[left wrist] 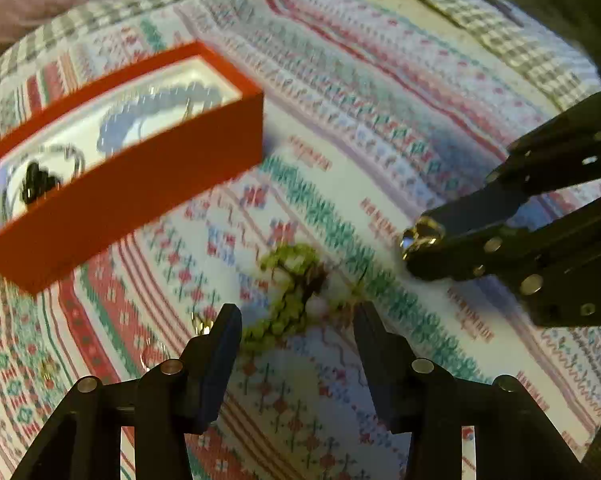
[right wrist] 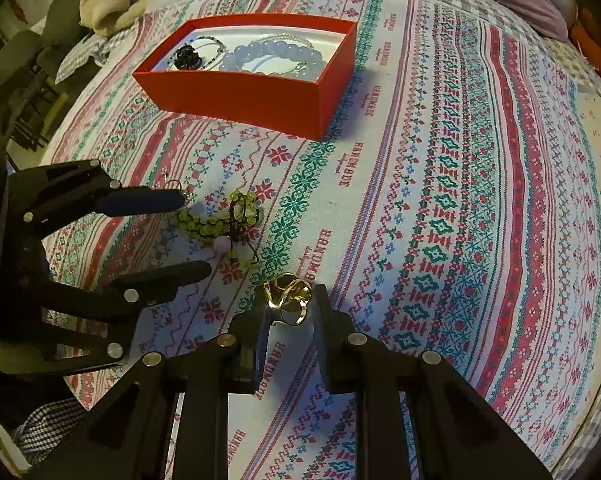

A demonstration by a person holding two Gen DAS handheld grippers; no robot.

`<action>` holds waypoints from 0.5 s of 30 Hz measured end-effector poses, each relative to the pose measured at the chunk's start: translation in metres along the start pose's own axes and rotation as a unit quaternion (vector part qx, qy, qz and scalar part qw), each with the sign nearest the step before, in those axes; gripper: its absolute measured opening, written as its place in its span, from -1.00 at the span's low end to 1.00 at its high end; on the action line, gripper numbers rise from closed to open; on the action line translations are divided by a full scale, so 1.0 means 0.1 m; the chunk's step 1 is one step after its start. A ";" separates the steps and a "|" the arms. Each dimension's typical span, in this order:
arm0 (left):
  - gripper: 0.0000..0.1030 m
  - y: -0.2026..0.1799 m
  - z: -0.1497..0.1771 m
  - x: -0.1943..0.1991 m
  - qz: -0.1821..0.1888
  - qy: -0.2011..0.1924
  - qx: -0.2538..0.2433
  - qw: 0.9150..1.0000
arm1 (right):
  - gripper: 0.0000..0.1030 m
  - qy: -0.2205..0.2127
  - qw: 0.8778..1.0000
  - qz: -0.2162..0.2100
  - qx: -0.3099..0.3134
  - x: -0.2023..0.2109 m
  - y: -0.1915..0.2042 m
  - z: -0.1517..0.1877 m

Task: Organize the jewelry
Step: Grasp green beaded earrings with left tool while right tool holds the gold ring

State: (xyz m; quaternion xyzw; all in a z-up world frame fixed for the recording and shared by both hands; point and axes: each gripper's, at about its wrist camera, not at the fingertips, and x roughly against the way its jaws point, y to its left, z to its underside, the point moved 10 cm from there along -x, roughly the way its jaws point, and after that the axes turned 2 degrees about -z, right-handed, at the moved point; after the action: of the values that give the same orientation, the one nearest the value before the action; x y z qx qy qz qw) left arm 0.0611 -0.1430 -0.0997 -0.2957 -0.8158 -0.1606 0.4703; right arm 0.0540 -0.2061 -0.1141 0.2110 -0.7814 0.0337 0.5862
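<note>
Lying on a woven cloth (right wrist: 440, 184) patterned in red, teal and blue bands, the green bead bracelet (right wrist: 216, 222) is a loop of small round translucent beads strung on dark cord with a knotted tassel. The left tool (right wrist: 194, 236) straddles it: its two black flat fingers stand apart, one on each side of the beads, and no pad presses on them. The right tool (right wrist: 290, 306) is clamped on a cluster of gold rings (right wrist: 288, 298), thin polished metal bands held just above the cloth, near the bracelet's right side. At the far left stands one red box (right wrist: 260, 100), rectangular, matte cardboard with a white lining. It holds one bracelet of large pale blue beads (right wrist: 276, 54), one dark faceted piece (right wrist: 186, 58) and fine chains (right wrist: 216, 46) whose count cannot be told.
</note>
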 end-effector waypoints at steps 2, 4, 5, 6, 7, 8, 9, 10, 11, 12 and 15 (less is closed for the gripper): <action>-0.04 -0.03 -0.02 -0.01 0.005 -0.002 -0.009 1.000 | -0.58 -0.001 1.000 -0.002 -0.002 0.01 -0.01 0.00; -0.04 -0.04 -0.03 -0.06 0.008 0.003 -0.009 1.000 | -0.58 -0.001 1.000 -0.003 -0.004 0.01 -0.02 -0.01; -0.04 -0.04 -0.03 -0.11 0.011 0.006 -0.008 1.000 | -0.58 0.000 1.000 -0.003 -0.005 0.01 -0.02 0.00; -0.07 -0.04 -0.04 -0.15 0.012 0.009 -0.007 1.000 | -0.58 0.000 1.000 -0.003 -0.006 0.00 -0.02 0.00; -0.12 -0.05 -0.03 -0.19 0.014 0.015 -0.006 1.000 | -0.58 0.001 1.000 -0.003 -0.006 0.00 -0.02 0.01; -0.14 -0.06 -0.02 -0.24 0.017 0.021 -0.006 1.000 | -0.58 0.002 1.000 -0.003 -0.006 0.00 -0.02 0.01; -0.19 -0.07 -0.01 -0.28 0.017 0.026 -0.007 0.999 | -0.58 0.002 1.000 -0.003 -0.007 0.00 -0.02 0.01; -0.25 -0.07 -0.01 -0.31 0.014 0.028 -0.009 0.999 | -0.58 0.003 1.000 -0.003 -0.008 0.00 -0.02 0.02; -0.28 -0.07 -0.01 -0.32 0.008 0.026 -0.010 1.000 | -0.58 0.003 1.000 -0.003 -0.008 0.00 -0.02 0.02; -0.41 -0.07 -0.02 -0.31 0.004 0.027 -0.011 1.000 | -0.58 0.004 1.000 -0.003 -0.009 0.00 -0.02 0.02; -0.69 -0.03 0.00 -0.30 -0.006 0.034 -0.004 0.999 | -0.58 0.003 1.000 -0.003 -0.010 0.00 -0.04 0.01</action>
State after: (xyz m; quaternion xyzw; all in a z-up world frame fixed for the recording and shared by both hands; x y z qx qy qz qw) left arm 0.0709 -0.1558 -0.1256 -0.2867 -0.8004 -0.1768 0.4959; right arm 0.0543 -0.2101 -0.1152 0.2070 -0.7793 0.0251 0.5910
